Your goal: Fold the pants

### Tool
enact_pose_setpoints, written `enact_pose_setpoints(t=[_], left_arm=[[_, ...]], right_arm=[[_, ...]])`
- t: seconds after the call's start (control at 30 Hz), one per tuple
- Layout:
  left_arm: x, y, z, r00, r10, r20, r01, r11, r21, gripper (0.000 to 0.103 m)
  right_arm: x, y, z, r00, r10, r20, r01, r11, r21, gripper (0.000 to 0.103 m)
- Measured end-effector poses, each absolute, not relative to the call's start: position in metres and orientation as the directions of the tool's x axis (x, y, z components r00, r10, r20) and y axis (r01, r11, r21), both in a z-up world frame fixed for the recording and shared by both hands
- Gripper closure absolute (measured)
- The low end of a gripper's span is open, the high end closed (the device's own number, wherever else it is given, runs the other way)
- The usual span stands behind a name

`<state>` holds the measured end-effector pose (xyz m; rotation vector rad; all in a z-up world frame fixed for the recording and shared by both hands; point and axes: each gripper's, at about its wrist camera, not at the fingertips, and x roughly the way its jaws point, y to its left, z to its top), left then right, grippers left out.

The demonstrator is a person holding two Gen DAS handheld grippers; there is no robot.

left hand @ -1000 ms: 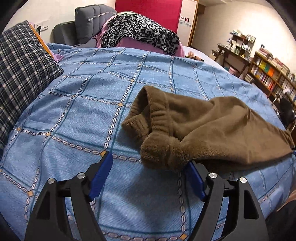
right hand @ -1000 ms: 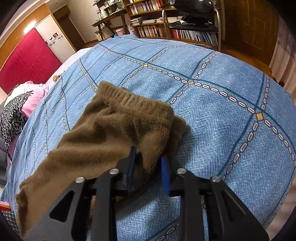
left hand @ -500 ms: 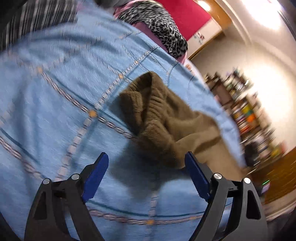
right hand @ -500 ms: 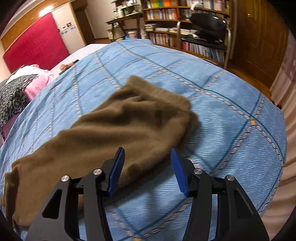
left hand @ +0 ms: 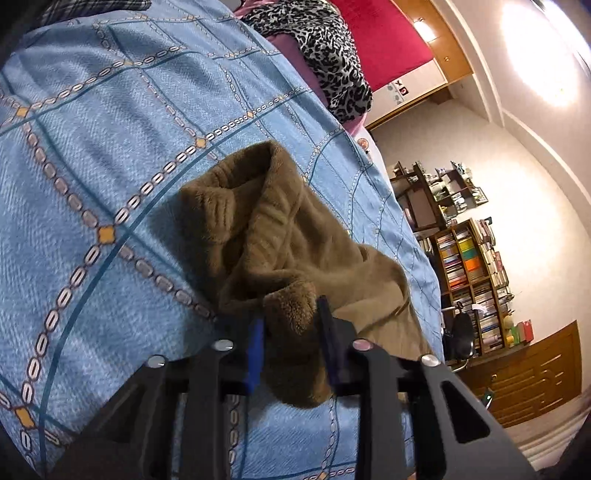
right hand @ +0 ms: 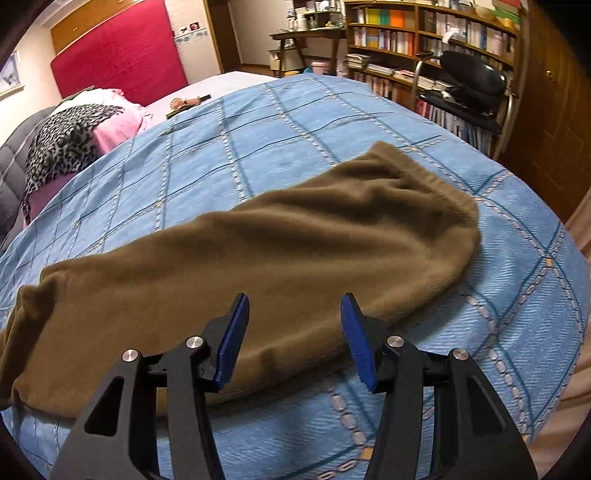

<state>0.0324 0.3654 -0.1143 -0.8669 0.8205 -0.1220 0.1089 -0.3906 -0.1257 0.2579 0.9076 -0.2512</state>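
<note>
Since a second ago the left gripper (left hand: 290,339) has clamped its blue pads onto a fluffy corner at the waistband end of the brown fleece pants (left hand: 280,243), and the right gripper (right hand: 293,332) has let go and slid along the leg. Its fingers now stand spread above the near edge of the pants (right hand: 280,254), pinching nothing. The pants lie lengthwise across the blue chain-patterned bedspread (right hand: 280,125). Beyond sit a leopard-print cloth (right hand: 61,146) and a wooden bookshelf (right hand: 417,33).
</note>
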Motion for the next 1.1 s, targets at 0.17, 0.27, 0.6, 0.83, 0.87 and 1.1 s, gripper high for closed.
enact_pose_setpoints(t=[0.17, 0.27, 0.6, 0.83, 0.87, 1.1], left_arm=[[0.053, 0.357, -0.083, 0.728, -0.386, -0.566, -0.139, 0.725, -0.674, 0.082], [0.068, 0.348, -0.064, 0.733, -0.383, -0.561, -0.079, 0.772, -0.63, 0.082], [0.089, 0.342, -0.056, 0.659, -0.332, -0.675, 0.0, 0.898, -0.441, 0.026], [0.137, 0.362, -0.092, 0.603, -0.296, -0.741, -0.114, 0.887, -0.447, 0.026], [0.145, 0.363, -0.097, 0.586, -0.303, -0.752, -0.125, 0.883, -0.453, 0.026], [0.182, 0.348, -0.12, 0.512, -0.311, -0.801, -0.123, 0.896, -0.426, 0.076]], right_arm=[[0.115, -0.365, -0.125, 0.604, -0.076, -0.793, 0.257, 0.961, 0.105, 0.05], [0.12, -0.347, -0.121, 0.614, -0.042, -0.788, 0.21, 0.971, 0.112, 0.05], [0.139, -0.31, -0.117, 0.617, 0.028, -0.787, 0.127, 0.983, 0.135, 0.05], [0.151, -0.287, -0.124, 0.612, 0.077, -0.787, 0.087, 0.983, 0.164, 0.05], [0.152, -0.284, -0.125, 0.61, 0.082, -0.788, 0.08, 0.983, 0.164, 0.05], [0.159, -0.268, -0.137, 0.589, 0.11, -0.801, 0.057, 0.983, 0.177, 0.05]])
